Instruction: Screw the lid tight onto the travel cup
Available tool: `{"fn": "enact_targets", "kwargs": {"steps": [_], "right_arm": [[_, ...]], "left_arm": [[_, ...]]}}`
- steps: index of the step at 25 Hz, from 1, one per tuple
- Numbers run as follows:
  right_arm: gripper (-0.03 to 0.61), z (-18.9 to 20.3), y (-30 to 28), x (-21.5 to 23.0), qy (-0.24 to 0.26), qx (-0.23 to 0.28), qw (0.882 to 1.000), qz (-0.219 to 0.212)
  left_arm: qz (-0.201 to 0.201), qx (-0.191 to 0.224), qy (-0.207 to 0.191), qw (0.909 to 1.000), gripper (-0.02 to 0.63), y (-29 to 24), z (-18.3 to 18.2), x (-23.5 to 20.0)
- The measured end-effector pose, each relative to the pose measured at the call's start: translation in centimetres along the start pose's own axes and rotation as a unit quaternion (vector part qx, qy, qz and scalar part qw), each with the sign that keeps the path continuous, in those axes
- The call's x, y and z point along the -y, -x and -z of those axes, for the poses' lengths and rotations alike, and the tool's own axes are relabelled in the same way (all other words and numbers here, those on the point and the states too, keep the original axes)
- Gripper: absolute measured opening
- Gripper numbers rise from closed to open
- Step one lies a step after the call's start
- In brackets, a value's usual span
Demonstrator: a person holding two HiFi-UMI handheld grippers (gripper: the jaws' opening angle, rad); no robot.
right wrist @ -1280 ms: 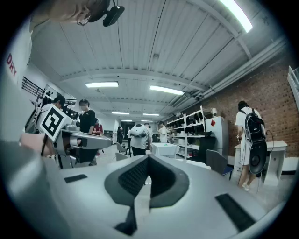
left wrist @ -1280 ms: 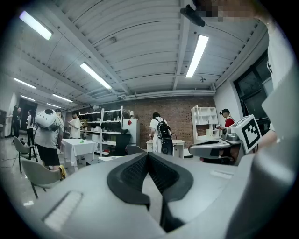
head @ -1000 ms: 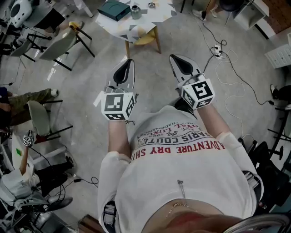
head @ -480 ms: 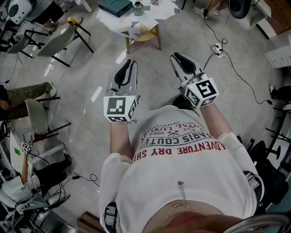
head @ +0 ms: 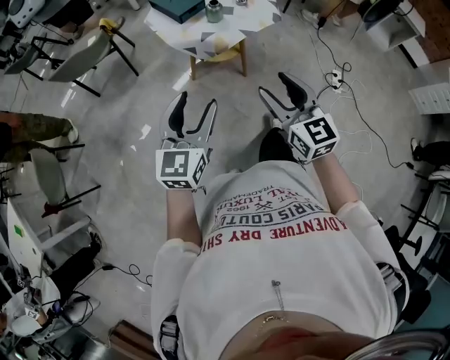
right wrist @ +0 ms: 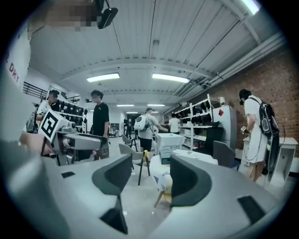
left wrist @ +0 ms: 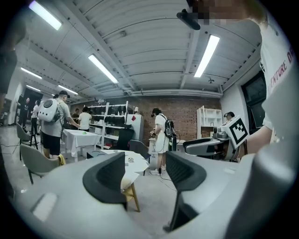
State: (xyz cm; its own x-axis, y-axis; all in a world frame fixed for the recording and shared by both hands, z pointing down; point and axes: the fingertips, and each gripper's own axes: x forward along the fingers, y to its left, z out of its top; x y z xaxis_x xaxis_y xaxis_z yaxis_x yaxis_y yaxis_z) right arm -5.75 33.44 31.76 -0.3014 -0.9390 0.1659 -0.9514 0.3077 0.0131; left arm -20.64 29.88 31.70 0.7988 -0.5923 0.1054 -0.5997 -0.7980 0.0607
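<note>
The metal travel cup stands on a small white table at the top of the head view, far ahead of both grippers. A small round piece lies beside it; I cannot tell if it is the lid. My left gripper and right gripper are held in front of the person's chest above the floor. The jaws of both are opening with nothing between them. The left gripper and the right gripper both point at the table.
A dark teal box lies on the table. Chairs stand at the left and cables with a power strip run over the floor at the right. Several people stand among shelves and tables farther off.
Both grippers' jaws were shut before and now stand apart. The table has slipped toward the top edge of the head view.
</note>
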Motion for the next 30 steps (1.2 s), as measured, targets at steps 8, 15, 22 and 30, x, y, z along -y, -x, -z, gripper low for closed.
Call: {"fn": "enact_targets", "kwargs": {"steps": [8, 15, 22, 30], "right_arm": [[0.222, 0.9, -4.9, 8.1, -0.009, 0.002, 0.999, -0.052], [0.222, -0.1, -9.7, 18.5, 0.016, -0.028, 0.993, -0.115], [0.222, 0.7, -14.5, 27.5, 0.032, -0.062, 0.984, -0.161], [0.222, 3.4, -19.5, 31.1, 0.038, -0.117, 0.973, -0.194]], "left_arm": [[-0.048, -0.013, -0.003, 0.9987, 0.258, -8.2, 0.2, -0.9], [-0.106, -0.017, 0.007, 0.9942, 0.258, -18.8, -1.8, -0.6], [-0.169, -0.025, 0.017, 0.9852, 0.276, -27.2, -1.4, -1.3], [-0.201, -0.065, 0.039, 0.9767, 0.276, -31.2, 1.8, -3.8]]}}
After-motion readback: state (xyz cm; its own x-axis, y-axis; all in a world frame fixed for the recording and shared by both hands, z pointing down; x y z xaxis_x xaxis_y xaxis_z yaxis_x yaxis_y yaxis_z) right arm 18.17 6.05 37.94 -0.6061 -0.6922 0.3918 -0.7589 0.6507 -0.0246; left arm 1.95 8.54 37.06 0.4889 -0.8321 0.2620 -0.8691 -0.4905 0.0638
